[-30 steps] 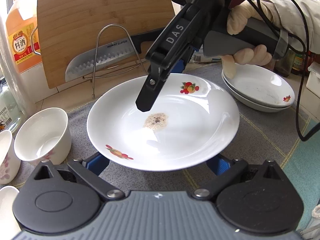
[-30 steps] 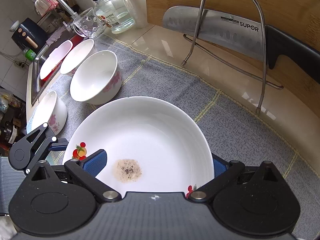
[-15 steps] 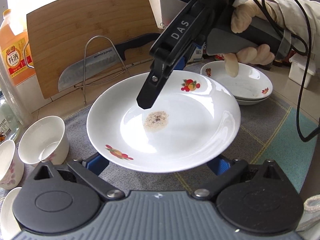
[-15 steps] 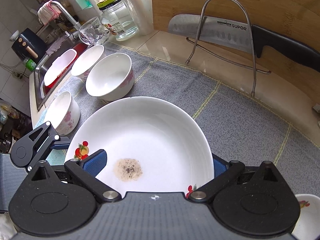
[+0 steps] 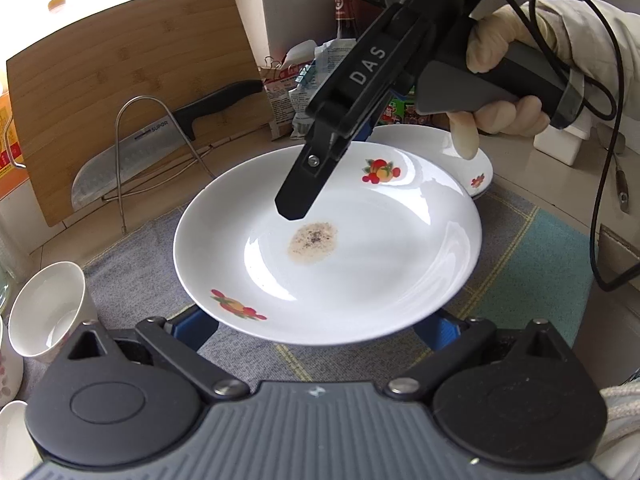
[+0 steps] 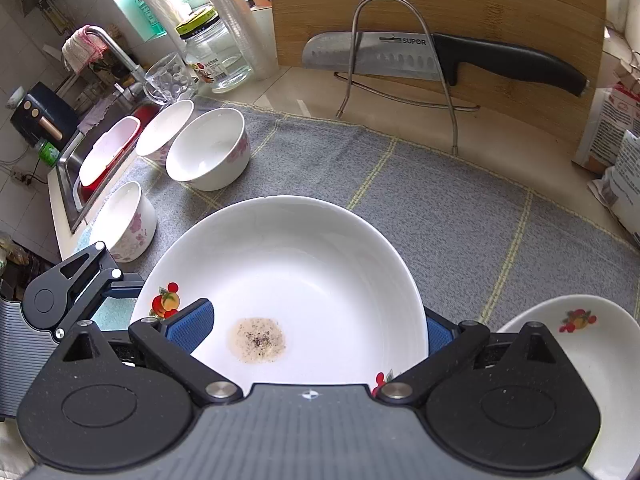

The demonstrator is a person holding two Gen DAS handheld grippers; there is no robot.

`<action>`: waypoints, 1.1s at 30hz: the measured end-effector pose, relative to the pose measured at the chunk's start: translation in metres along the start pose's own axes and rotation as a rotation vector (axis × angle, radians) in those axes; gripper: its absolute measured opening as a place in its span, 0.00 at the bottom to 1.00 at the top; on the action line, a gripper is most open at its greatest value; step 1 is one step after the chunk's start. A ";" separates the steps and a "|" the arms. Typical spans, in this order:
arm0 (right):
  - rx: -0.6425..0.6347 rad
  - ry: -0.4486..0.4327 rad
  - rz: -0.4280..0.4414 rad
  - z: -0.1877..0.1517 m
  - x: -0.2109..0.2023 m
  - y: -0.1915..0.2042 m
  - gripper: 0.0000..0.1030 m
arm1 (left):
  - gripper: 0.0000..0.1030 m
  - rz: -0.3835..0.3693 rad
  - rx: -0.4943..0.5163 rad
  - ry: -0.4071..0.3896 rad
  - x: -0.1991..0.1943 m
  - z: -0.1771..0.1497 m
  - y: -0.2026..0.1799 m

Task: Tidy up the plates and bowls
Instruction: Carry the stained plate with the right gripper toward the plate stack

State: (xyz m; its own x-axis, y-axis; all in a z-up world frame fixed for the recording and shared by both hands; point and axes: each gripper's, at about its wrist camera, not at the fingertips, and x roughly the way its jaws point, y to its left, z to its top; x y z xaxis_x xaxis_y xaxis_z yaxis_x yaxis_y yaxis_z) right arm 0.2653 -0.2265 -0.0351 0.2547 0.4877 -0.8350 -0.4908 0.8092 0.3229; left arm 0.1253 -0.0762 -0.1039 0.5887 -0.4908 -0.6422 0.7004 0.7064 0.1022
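Observation:
A white plate (image 5: 360, 272) with fruit prints and a brown speckled stain is held above the grey mat (image 6: 440, 208). My right gripper (image 6: 312, 330) is shut on the plate's (image 6: 304, 264) rim, one blue pad (image 6: 188, 326) over the inside and the other under the edge. In the left wrist view its upper finger (image 5: 298, 200) rests on the plate near the stain. My left gripper (image 5: 314, 328) stands open with both fingers under the plate's near edge. A stack of matching plates (image 5: 476, 168) sits just right of the held plate.
Three white bowls (image 6: 206, 148) (image 6: 164, 130) (image 6: 124, 220) stand at the mat's left, beside the sink (image 6: 80, 184). At the back, a knife (image 6: 400, 60) in a wire rack leans on a wooden cutting board (image 6: 480, 8). A gloved hand (image 5: 500, 80) holds the right gripper. Food packets (image 6: 616, 128) are at the right.
Both grippers and the plate have moved right together. The bowls have slid off to the left of view and the stack of plates now lies close beside the held plate.

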 end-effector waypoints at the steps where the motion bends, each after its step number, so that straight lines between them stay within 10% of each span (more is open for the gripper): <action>1: 0.008 -0.003 -0.004 -0.003 -0.003 -0.002 1.00 | 0.99 -0.006 0.005 -0.002 0.000 0.001 -0.002; 33: 0.240 -0.108 -0.131 -0.085 -0.073 -0.079 1.00 | 0.99 -0.214 0.175 -0.014 0.061 0.048 -0.059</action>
State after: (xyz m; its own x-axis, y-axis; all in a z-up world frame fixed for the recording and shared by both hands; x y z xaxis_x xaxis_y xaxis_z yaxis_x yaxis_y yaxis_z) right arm 0.2148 -0.3544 -0.0374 0.3967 0.3957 -0.8283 -0.2404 0.9156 0.3222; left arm 0.1391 -0.1715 -0.1125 0.4243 -0.6278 -0.6526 0.8680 0.4873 0.0956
